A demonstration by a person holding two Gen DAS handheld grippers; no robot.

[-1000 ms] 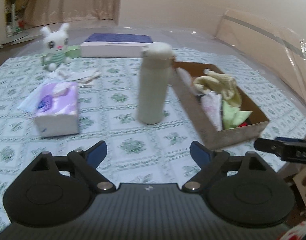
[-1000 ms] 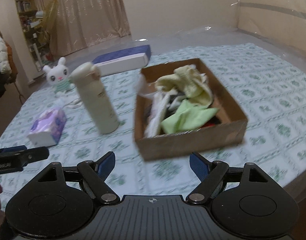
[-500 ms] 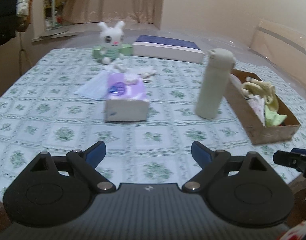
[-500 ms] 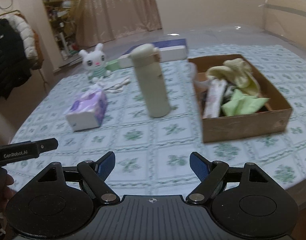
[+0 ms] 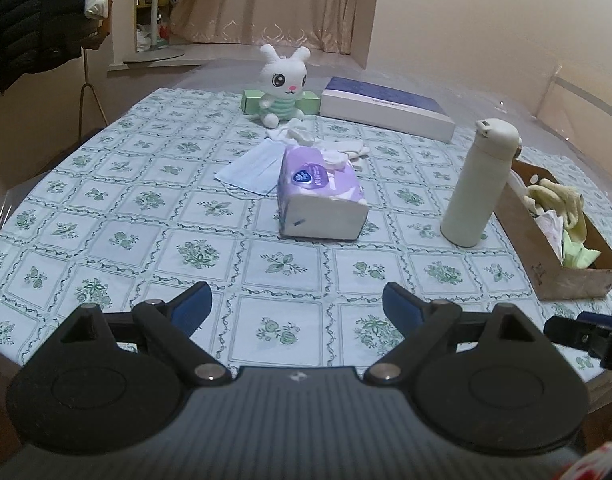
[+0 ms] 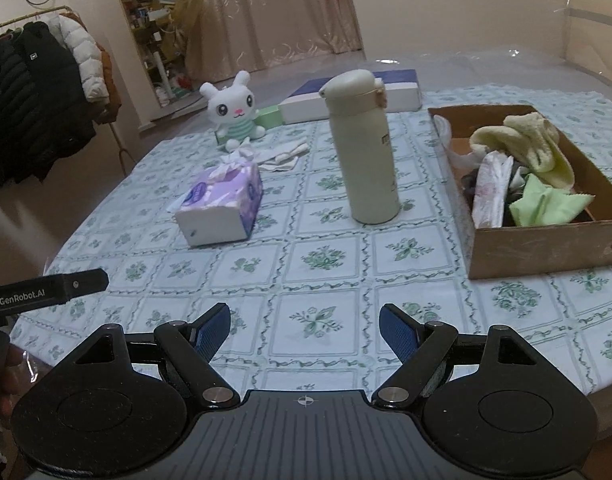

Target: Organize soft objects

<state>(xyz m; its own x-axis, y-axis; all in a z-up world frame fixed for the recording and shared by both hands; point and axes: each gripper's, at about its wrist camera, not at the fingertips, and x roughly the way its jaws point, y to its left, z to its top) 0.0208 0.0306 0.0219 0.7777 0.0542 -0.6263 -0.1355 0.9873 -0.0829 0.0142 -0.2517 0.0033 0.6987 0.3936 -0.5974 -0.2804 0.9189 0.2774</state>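
A white plush bunny (image 5: 283, 86) sits at the far side of the table, also in the right wrist view (image 6: 233, 114). A blue face mask (image 5: 251, 170) and white cloths (image 5: 346, 150) lie near a purple tissue pack (image 5: 322, 196). A cardboard box (image 6: 542, 240) at the right holds yellow, green and white soft items (image 6: 526, 152). My left gripper (image 5: 297, 310) is open and empty above the near table edge. My right gripper (image 6: 304, 326) is open and empty, level with it to the right.
A cream thermos bottle (image 5: 480, 184) stands upright between the tissue pack and the box. A long white and blue box (image 5: 386, 108) and a green box (image 5: 249, 100) lie at the back. Coats (image 6: 37, 92) hang on a rack left of the table.
Both views have swung left. The box has shifted to the right of each view, and the bunny and tissue pack toward the centre. Both grippers stay open.
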